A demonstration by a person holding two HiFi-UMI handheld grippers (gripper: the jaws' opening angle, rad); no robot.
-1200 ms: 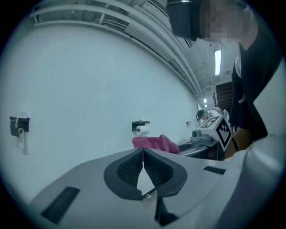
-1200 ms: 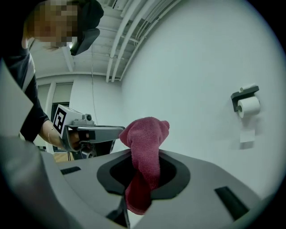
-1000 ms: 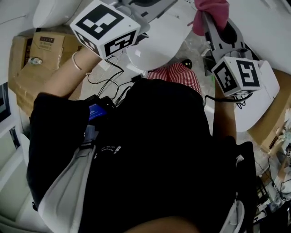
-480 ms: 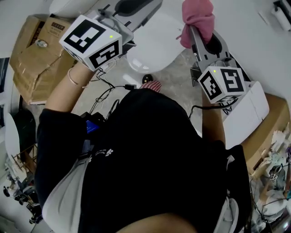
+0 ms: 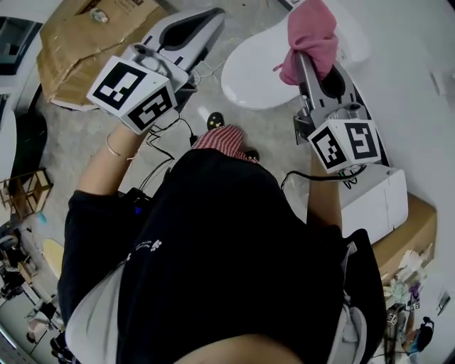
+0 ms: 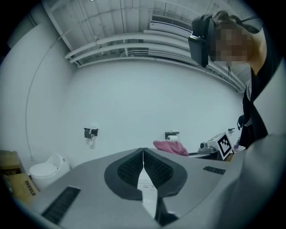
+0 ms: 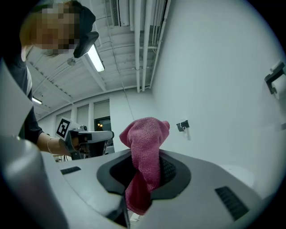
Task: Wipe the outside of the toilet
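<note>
At the frame's upper right, a pink cloth (image 5: 313,32) is held clamped in the right gripper (image 5: 318,67). At upper left, the left gripper (image 5: 206,18) is shut on nothing. The toilet (image 5: 256,71) is seen beyond, just left of the cloth and nearer the right gripper. Half a second ago the cloth was clear of its outline; now it is overlapped.

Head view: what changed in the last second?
Left gripper and right gripper sit lower in frame, and more floor shows, so the camera shifted too. Unchanged: right shut on cloth, left shut and empty.
</note>
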